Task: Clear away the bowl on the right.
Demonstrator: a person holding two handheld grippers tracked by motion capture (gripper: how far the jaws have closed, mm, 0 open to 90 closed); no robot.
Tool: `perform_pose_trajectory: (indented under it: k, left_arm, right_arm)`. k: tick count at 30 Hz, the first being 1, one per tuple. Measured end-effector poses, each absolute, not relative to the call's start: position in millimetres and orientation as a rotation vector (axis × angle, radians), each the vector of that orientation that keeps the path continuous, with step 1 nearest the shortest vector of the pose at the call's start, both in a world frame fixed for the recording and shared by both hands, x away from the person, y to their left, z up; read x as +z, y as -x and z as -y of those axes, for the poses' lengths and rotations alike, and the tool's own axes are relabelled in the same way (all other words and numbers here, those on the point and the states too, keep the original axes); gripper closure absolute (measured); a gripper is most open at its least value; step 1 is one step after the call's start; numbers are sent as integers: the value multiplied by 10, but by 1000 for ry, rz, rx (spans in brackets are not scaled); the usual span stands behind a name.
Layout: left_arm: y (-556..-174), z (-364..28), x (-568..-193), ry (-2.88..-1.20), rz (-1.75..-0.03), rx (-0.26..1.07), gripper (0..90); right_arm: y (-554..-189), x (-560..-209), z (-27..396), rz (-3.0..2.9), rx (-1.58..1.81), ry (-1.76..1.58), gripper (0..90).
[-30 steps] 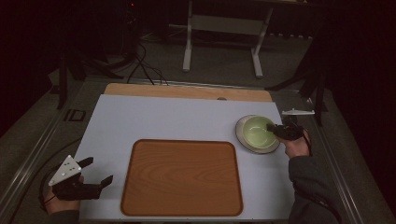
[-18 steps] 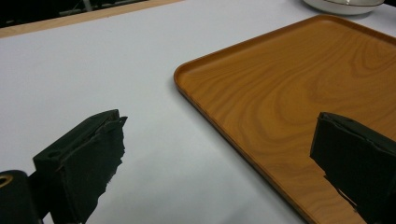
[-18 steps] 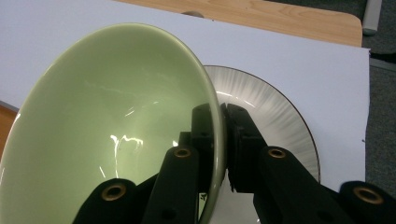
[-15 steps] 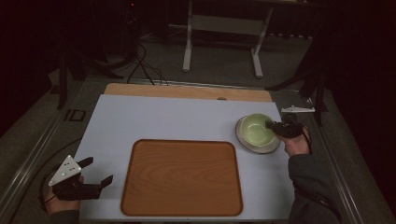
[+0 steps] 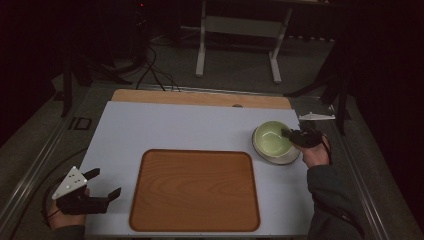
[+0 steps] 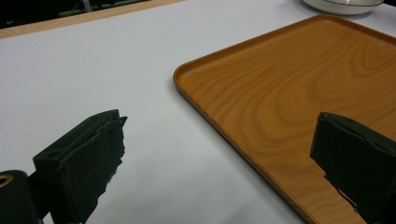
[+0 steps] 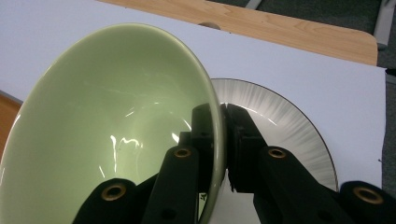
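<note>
Tilted up since a moment ago, the green bowl (image 7: 112, 126) hangs above its plate (image 7: 280, 126), the right gripper (image 7: 223, 140) pinching its rim (one jaw inside), probably bound for the tray (image 5: 195, 190); the left gripper (image 5: 102, 184) waits, jaws spread.

The green bowl (image 5: 272, 138) is glossy and pale green inside, and it has nothing in it. It is tilted, with one side of the rim raised, and it sits over a white plate (image 5: 292, 157) with fine grey lines on its rim. Both are on the table at about 3 o'clock from the centre. The wooden tray (image 5: 194, 190) is a brown rectangle with rounded corners and a low rim; it lies flat at about 6 o'clock, just beside the plate.
</note>
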State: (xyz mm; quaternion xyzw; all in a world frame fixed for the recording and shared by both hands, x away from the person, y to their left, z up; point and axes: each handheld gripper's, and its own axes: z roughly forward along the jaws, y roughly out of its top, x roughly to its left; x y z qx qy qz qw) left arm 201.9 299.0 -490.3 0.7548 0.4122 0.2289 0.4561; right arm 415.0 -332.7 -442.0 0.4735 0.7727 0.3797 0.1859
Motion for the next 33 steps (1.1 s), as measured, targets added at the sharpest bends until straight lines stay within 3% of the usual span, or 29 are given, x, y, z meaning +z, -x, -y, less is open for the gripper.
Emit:
perform_pose_trajectory:
  k: [33]
  left_arm:
    - [-2019,-2991,-4901,-1861,-1015,564,28]
  right_arm:
    - [-4079,-4363,3115,-2229,1102,-1239,824]
